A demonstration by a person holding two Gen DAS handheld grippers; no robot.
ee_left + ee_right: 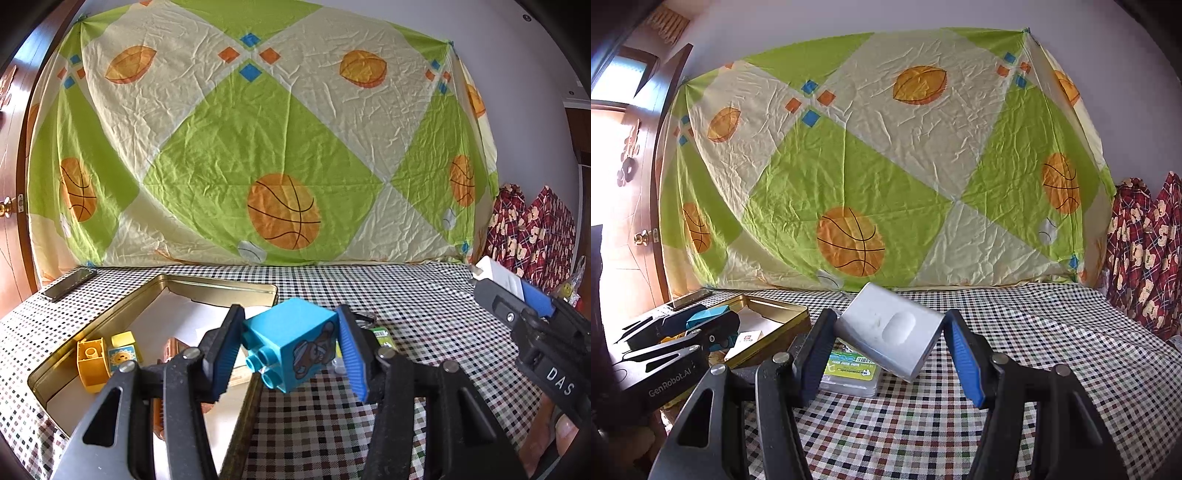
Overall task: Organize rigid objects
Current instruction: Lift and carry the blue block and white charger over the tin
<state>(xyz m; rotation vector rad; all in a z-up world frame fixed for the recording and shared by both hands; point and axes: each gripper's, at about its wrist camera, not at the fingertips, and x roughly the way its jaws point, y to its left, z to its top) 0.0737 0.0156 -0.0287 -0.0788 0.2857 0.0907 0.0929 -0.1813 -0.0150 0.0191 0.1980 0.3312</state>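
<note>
My left gripper (290, 350) is shut on a turquoise toy brick (291, 343) with a bear picture, held above the right rim of a gold tin (207, 282). Inside the tin lie a yellow brick (90, 363), a sun-picture block (123, 352) and white cards. My right gripper (886, 347) is shut on a silver box (890, 330), held tilted above the checked tablecloth (1034, 350). The left gripper also shows in the right wrist view (701, 328), over the tin (775, 308). The right gripper shows in the left wrist view (517, 299).
A clear plastic case with a green label (849, 373) lies on the cloth under the silver box. A dark flat phone-like object (68, 284) lies at the table's back left. A basketball-print sheet (258, 147) hangs behind the table. A wooden door stands at left.
</note>
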